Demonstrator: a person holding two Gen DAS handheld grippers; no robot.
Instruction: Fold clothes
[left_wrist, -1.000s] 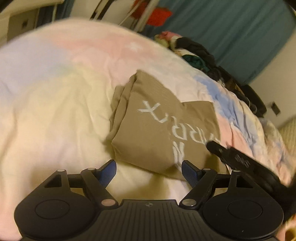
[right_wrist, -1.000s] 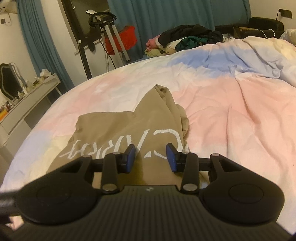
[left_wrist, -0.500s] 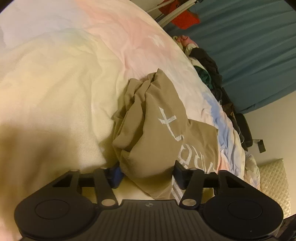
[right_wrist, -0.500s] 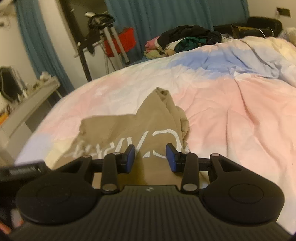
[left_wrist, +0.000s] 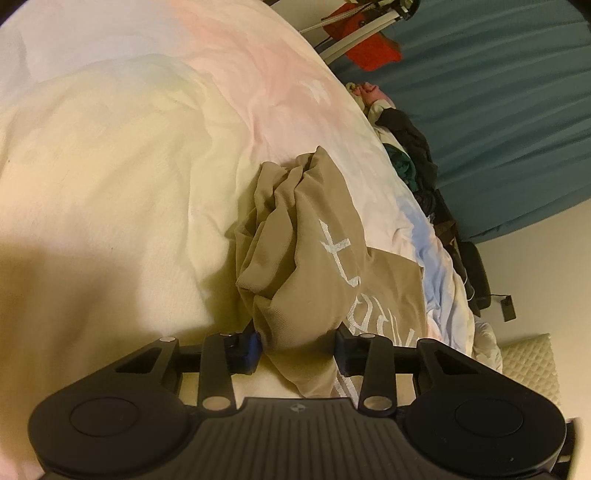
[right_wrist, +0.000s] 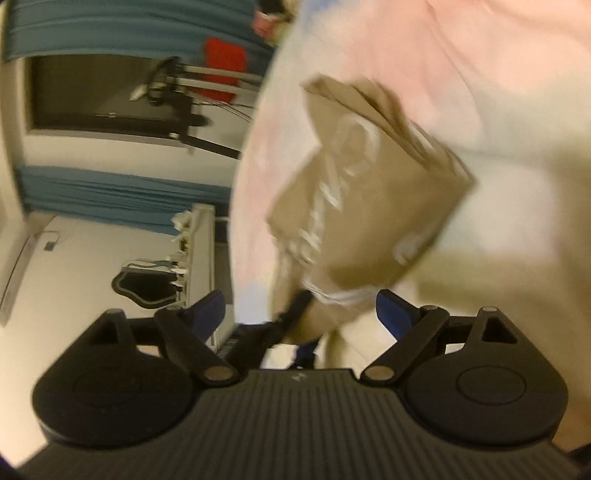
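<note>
Left wrist view. Left gripper, black with blue pads, low in the frame, jaws just drawn narrower and clenched on the near bunched edge of the tan folded knit garment with white lettering; cloth bulging up between the pads and pressed on both sides. Garment lying on the pastel pink, cream and blue bed cover, near edge gathered at the gripper, far end crumpled into a peak. Shadow across the cover at lower left. Along the far side of the bed, a pile of dark and coloured clothes; behind it a teal pleated curtain. At top, a red object on a white-legged stand. At lower right, a cream quilted cushion.

Right wrist view, blurred and rolled sideways. Right gripper, black with blue pads, jaws just swung wide apart and released; nothing pressed between the pads. Tan garment ahead of the open jaws on the bed cover, its near corner between the fingers but untouched by them. Dark finger of the left gripper visible at that near corner. At left, a white dresser with small items, a dark-framed mirror and the teal curtain.
</note>
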